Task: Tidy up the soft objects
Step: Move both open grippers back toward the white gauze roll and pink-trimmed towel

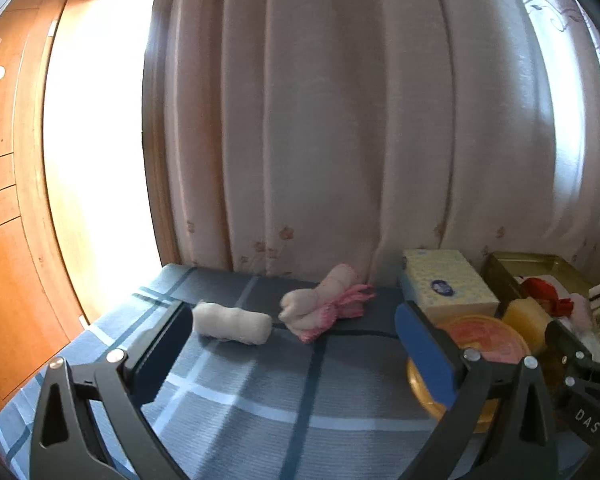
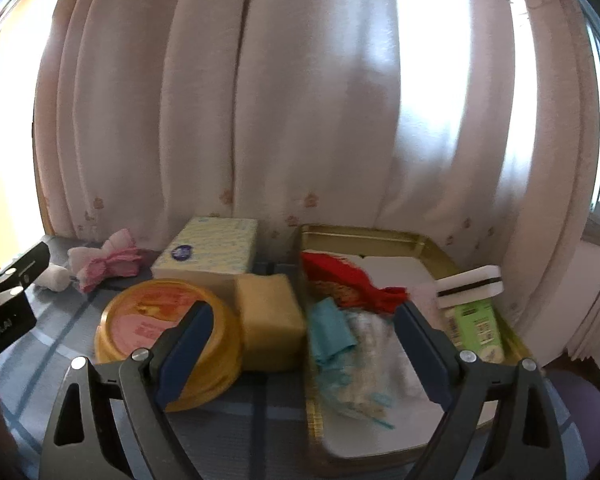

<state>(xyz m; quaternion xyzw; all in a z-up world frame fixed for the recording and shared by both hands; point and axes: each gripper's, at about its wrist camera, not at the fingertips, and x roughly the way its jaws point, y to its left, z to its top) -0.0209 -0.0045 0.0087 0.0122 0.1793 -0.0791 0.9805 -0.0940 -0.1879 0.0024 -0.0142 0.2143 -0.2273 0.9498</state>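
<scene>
A white rolled cloth (image 1: 231, 324) lies on the blue checked tablecloth (image 1: 260, 392), with a white and pink knotted cloth (image 1: 320, 306) just right of it. My left gripper (image 1: 296, 340) is open and empty, a little short of both. In the right wrist view the gold tin tray (image 2: 380, 236) holds a red cloth (image 2: 352, 280), a teal cloth (image 2: 330, 330), a patterned white cloth (image 2: 364, 364), a green packet (image 2: 476, 328) and a white sponge (image 2: 470, 286). A yellow sponge (image 2: 268, 320) stands left of the tray. My right gripper (image 2: 304, 340) is open and empty above the tray's near left part.
A tissue box (image 2: 210, 252) stands at the back by the curtain (image 2: 300, 100). A round yellow tin (image 2: 160, 320) with a pink label sits in front of it. A wooden door frame (image 1: 24, 180) is at the left. The tablecloth's near left part is bare.
</scene>
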